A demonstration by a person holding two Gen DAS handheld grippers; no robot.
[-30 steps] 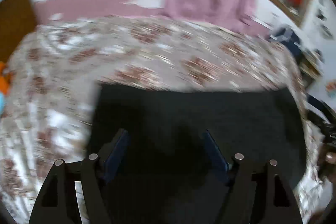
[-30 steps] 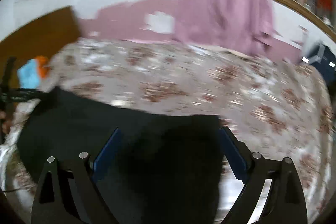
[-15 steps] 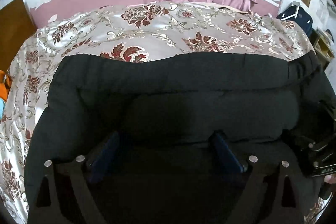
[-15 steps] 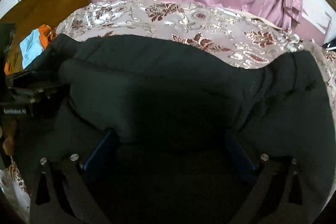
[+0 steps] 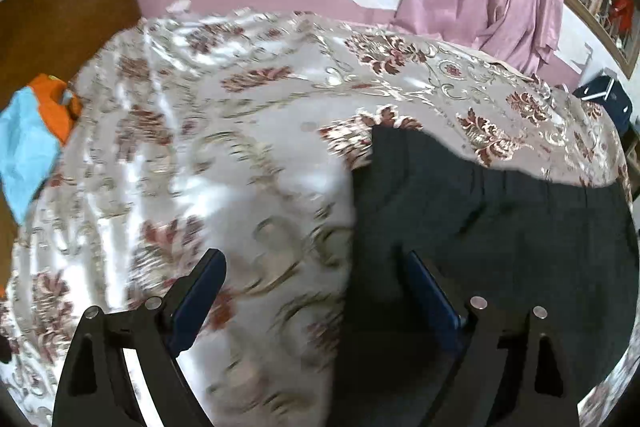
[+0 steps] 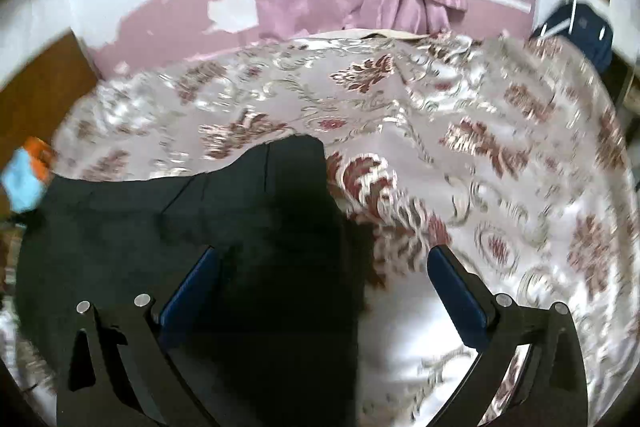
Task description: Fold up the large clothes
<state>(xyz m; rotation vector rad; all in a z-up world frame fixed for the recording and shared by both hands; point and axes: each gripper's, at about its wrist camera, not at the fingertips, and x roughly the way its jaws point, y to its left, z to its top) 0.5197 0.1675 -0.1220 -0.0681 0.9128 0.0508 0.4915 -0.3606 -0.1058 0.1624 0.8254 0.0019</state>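
Risk: we're straddling the dark garment (image 5: 492,227) edges w/ empty fingers.
Left gripper (image 5: 312,291) & right gripper (image 6: 324,287) fingers are gaping wide, having just been opening, holding nothing; slick bedspread (image 5: 240,155) could bunch in w/ the grab.

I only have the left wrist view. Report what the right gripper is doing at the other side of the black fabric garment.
Observer: The right gripper is open. Its jaws have just been opening, and they grip nothing.
Operator: Give its position against the cloth.
Observer: It straddles the side edge of the black fabric garment. One blue pad is over the garment, the other over the floral satin bedspread.
Operator: Describe that edge.
Observer: It runs away from the gripper to a squared corner lying on the bedspread.
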